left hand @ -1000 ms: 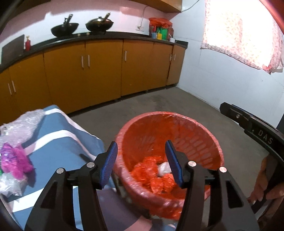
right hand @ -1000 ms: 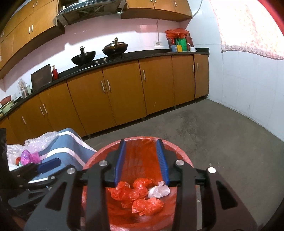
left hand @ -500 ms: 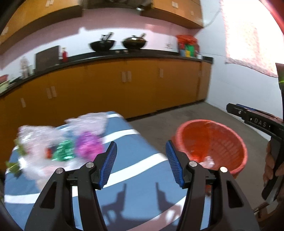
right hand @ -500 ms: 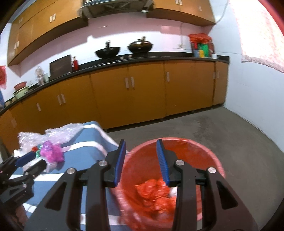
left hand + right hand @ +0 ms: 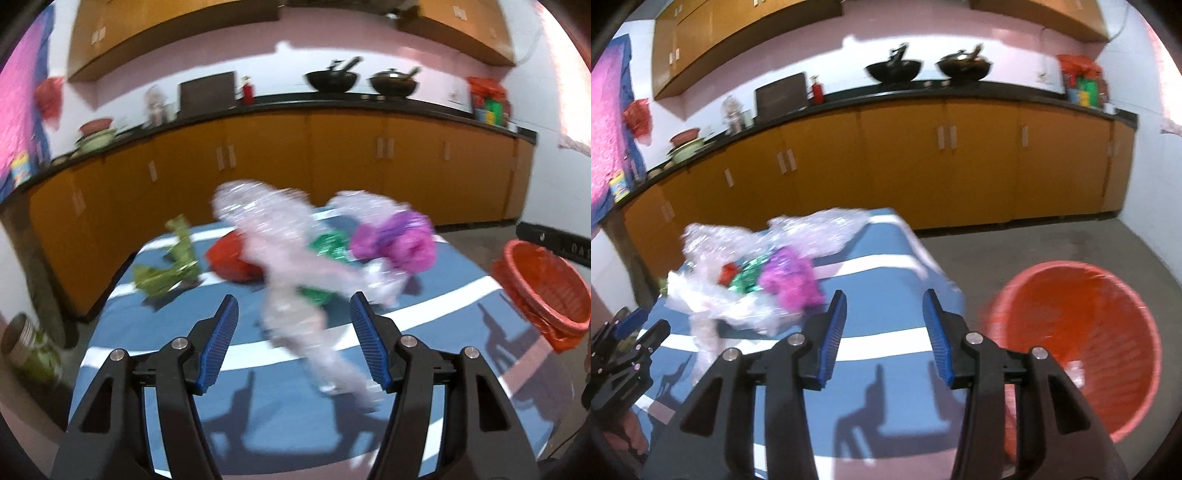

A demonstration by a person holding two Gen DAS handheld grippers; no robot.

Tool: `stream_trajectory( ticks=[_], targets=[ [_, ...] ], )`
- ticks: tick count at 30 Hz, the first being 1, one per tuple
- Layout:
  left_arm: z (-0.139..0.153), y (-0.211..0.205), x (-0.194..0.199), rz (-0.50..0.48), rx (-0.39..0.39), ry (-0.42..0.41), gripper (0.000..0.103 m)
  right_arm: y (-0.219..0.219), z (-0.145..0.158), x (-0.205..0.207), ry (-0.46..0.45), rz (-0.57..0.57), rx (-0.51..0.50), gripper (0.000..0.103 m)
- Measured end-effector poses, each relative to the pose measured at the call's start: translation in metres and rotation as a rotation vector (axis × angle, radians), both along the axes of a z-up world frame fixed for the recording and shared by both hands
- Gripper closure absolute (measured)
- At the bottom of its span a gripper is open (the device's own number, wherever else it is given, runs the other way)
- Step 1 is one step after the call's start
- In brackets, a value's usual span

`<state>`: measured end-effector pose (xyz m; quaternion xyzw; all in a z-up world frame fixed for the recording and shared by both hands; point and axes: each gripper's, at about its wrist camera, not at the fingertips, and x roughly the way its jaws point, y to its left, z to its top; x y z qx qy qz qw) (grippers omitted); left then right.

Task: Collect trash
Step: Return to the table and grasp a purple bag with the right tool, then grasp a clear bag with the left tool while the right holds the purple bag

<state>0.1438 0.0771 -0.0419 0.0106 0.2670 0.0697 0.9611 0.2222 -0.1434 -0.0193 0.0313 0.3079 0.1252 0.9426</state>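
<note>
A pile of trash lies on the blue striped table point(image 5: 461, 273): clear bubble wrap point(image 5: 291, 251), a purple bag point(image 5: 402, 240), green foil point(image 5: 328, 251), a red wrapper point(image 5: 229, 258) and a light-green wrapper point(image 5: 173, 266). My left gripper point(image 5: 293, 339) is open and empty, above the table just short of the bubble wrap. My right gripper point(image 5: 882, 332) is open and empty, over the table's right part, right of the purple bag point(image 5: 792, 280). The red bin point(image 5: 1082, 339) stands on the floor right of the table; it also shows in the left wrist view point(image 5: 543, 291).
Orange cabinets point(image 5: 923, 162) with a black counter run along the back wall, with two woks point(image 5: 894, 68) on top. A grey concrete floor point(image 5: 1034, 247) lies between the table and the cabinets. The left gripper shows at the right wrist view's lower left point(image 5: 624, 343).
Both grippers swung left, away from above the red bin and over the table. The trash pile now lies in front of the left gripper. Both stayed open.
</note>
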Motion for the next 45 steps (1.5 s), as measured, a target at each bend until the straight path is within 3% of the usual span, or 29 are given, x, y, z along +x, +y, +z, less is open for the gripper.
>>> stream_trajectory(
  ticks=[8, 23, 30, 45],
  targets=[
    [-0.014, 0.051, -0.01, 0.093, -0.074, -0.016, 0.034, 0.066, -0.013, 0.022, 0.022, 0.097, 0.006, 0.049],
    [-0.02, 0.072, -0.005, 0.123, -0.109, -0.026, 0.034, 0.103, -0.028, 0.058, 0.025, 0.11, 0.01, 0.046],
    [-0.016, 0.065, -0.001, 0.092, -0.146, -0.03, 0.034, 0.11, -0.035, 0.058, 0.039, 0.147, -0.03, 0.072],
    [-0.002, 0.041, 0.008, 0.019, -0.145, -0.047, 0.033, 0.086, -0.023, 0.027, 0.016, 0.192, 0.047, 0.079]
  ],
)
